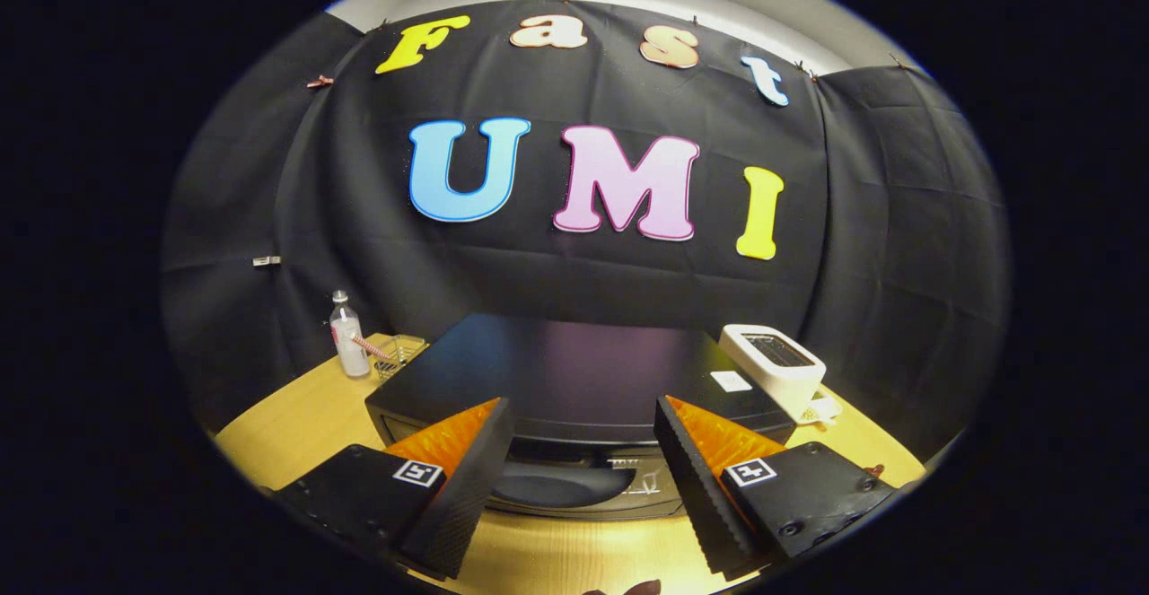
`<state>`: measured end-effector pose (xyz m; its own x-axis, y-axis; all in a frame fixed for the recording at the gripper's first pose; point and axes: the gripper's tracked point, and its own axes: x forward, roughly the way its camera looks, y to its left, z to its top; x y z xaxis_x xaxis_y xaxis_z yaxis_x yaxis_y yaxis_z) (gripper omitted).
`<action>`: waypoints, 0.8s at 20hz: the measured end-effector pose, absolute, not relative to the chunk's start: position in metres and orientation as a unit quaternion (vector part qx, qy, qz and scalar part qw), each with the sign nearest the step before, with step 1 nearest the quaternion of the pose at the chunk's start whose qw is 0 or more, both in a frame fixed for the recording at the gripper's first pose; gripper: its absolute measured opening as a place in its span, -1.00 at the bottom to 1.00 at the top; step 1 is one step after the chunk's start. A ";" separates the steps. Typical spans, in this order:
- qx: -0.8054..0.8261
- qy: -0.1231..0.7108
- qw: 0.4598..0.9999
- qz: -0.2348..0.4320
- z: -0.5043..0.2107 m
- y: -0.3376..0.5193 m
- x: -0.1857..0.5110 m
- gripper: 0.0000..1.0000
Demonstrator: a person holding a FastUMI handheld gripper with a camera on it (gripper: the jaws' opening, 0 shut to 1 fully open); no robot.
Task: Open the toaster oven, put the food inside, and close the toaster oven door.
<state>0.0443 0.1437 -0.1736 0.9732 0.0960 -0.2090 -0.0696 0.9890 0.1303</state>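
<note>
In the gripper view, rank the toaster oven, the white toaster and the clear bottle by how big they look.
1. Toaster oven, largest by far, just ahead of the open gripper.
2. White toaster, beside the oven's far corner.
3. Clear bottle, smallest, at the oven's other far side.
The oven sits nearest the camera, so its lead is exaggerated.

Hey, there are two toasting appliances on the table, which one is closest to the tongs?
The black toaster oven, right ahead of the open tongs, its front showing between them. The white slot toaster stands farther back, beside the oven's far corner.
</note>
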 end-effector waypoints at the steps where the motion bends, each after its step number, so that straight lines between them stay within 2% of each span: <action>1: 0.061 0.114 0.991 0.043 -0.180 0.146 0.045 0.96; 16: 0.100 0.140 0.984 0.044 -0.200 0.145 0.015 0.94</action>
<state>0.0155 0.1451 -0.2002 0.9572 0.1142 -0.2661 -0.0585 0.9763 0.2086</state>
